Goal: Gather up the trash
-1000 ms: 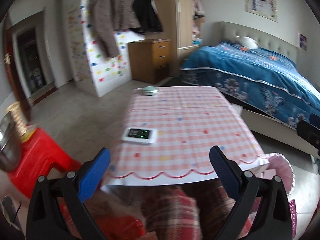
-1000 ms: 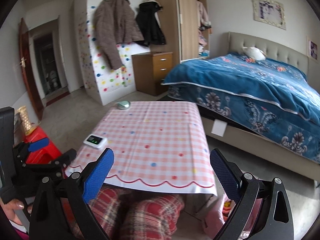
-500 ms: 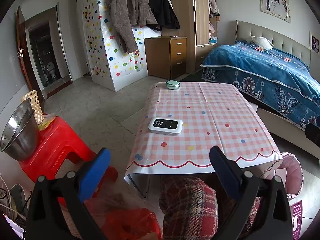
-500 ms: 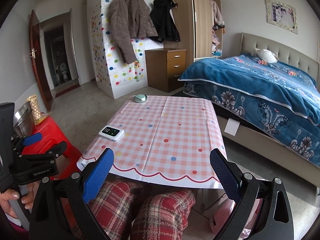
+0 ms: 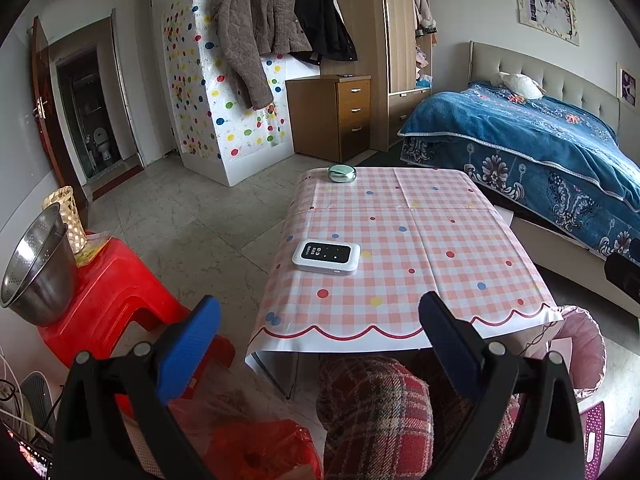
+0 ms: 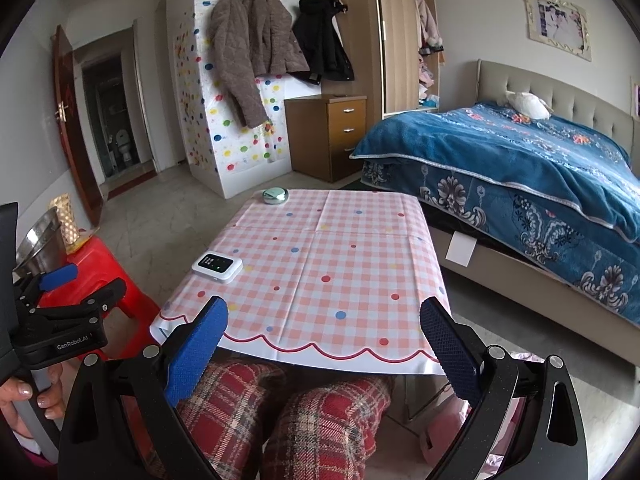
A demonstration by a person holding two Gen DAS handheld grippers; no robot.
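Both grippers, left gripper (image 5: pixel 318 334) and right gripper (image 6: pixel 322 340), hang with jaws wide, empty, short of the tabletop (image 5: pixel 420 264). No trash visible there; pink-lined bin (image 5: pixel 582 344) sits beside it. Risk: grabbing the white device (image 5: pixel 326 257) by mistake.

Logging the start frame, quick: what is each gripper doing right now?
Left gripper: open, holding nothing.
Right gripper: open, holding nothing.
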